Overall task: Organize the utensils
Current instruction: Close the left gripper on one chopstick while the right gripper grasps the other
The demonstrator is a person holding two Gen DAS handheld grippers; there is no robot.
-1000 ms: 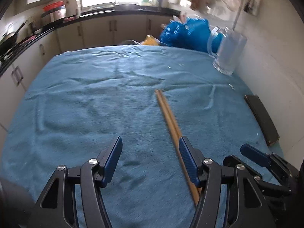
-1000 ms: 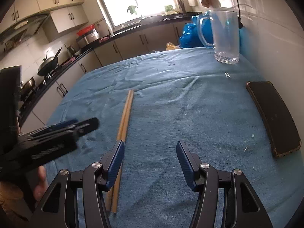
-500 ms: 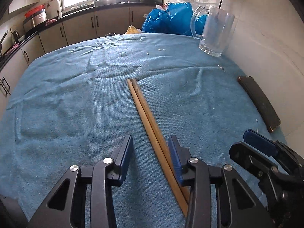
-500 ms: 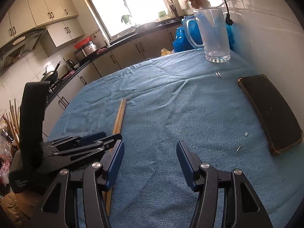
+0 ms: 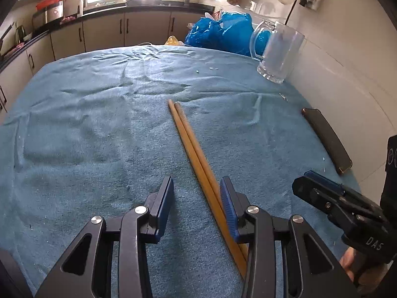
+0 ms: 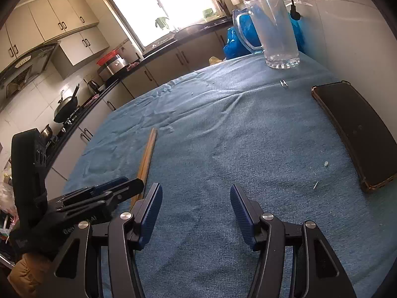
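Two wooden chopsticks (image 5: 192,146) lie side by side on the blue towel (image 5: 86,129), running from the middle toward the near edge. My left gripper (image 5: 196,198) is open, and its jaws straddle the chopsticks' near part, which lies against the right finger (image 5: 227,206). In the right wrist view the chopsticks (image 6: 148,154) lie to the left and the left gripper (image 6: 109,191) covers their near end. My right gripper (image 6: 196,206) is open and empty over bare towel. A clear glass mug (image 5: 279,52) stands far right, also seen in the right wrist view (image 6: 275,29).
A black phone (image 6: 352,134) lies along the towel's right edge by the white wall; it also shows in the left wrist view (image 5: 327,139). A blue plastic bag (image 5: 220,33) sits behind the mug. Kitchen counters and cabinets (image 5: 104,29) run beyond the table.
My left gripper has moved right so the chopsticks now lie between its jaws, and the jaws have narrowed. My right gripper stays open and has shifted slightly.
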